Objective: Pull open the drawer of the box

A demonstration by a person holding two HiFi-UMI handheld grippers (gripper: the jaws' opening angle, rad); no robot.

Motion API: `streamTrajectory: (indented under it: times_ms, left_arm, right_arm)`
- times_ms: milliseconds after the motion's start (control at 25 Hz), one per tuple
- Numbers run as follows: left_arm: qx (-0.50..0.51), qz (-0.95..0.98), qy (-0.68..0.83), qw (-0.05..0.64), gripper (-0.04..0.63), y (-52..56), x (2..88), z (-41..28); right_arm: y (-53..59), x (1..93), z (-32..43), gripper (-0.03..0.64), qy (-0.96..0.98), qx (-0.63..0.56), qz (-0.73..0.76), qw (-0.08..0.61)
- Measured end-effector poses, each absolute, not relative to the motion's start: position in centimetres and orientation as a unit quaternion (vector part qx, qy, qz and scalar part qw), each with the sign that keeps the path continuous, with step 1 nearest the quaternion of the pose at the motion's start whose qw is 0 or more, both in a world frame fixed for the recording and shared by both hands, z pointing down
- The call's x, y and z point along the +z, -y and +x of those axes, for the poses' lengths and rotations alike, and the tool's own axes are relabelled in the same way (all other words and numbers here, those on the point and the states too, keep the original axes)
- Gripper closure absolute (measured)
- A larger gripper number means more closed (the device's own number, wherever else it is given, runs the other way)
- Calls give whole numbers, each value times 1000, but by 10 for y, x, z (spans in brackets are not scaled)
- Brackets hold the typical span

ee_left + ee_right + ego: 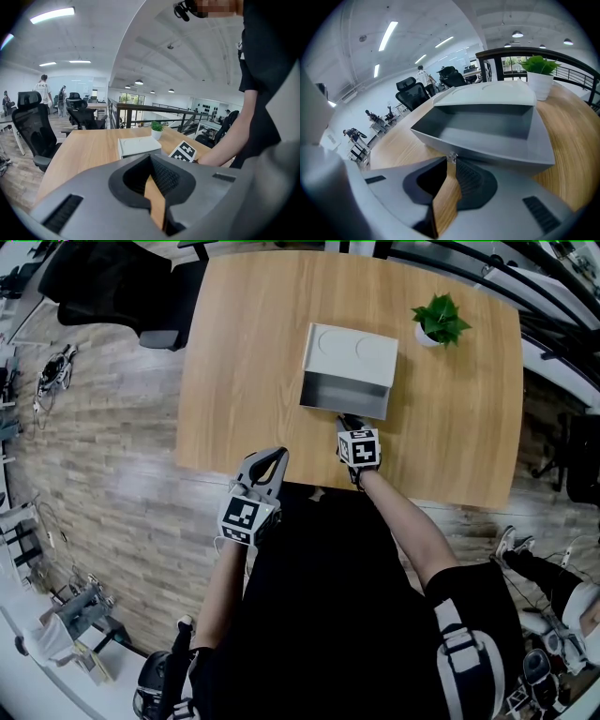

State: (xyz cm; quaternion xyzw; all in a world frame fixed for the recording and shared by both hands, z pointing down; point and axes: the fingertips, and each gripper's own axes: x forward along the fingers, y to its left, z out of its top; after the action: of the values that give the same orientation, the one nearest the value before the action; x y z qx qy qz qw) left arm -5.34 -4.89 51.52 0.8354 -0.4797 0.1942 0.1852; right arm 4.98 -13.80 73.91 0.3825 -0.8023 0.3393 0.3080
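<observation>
A white box (352, 351) sits mid-table, and its grey drawer (342, 396) is pulled out toward me, empty inside. My right gripper (345, 422) is at the drawer front. In the right gripper view the drawer (487, 126) fills the middle, and the right gripper (451, 162) is shut on the small silver knob (451, 158) on the drawer's front wall. My left gripper (275, 457) hangs off the table's near edge, left of the box, shut with nothing in it. The left gripper view shows that gripper (151, 157) and the box (138, 145) well beyond its tips.
A small potted plant (439, 320) stands on the wooden table (234, 362), right of the box. A black office chair (112, 287) is at the table's far left corner. The table's near edge runs just below the drawer front. Wood floor lies to the left.
</observation>
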Motion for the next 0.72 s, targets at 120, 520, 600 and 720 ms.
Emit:
streamTrajectory:
  times_ms: [120,520,600,720]
  left_arm:
    - [196,835,479,186,574,47,516,-53]
    - [197,835,479,187,574,42,516,-50]
    - [198,835,478,187,574,40,516,-49]
    - [198,834,479,189,574,38,518,-49]
  right_arm:
    - [135,740,51,545,803,341,379,309]
    - [114,743,51,545,804,351,365,312]
    - [112,741,51,545,806,351,365,307]
    - [112,740,50,545,807,351,363,305]
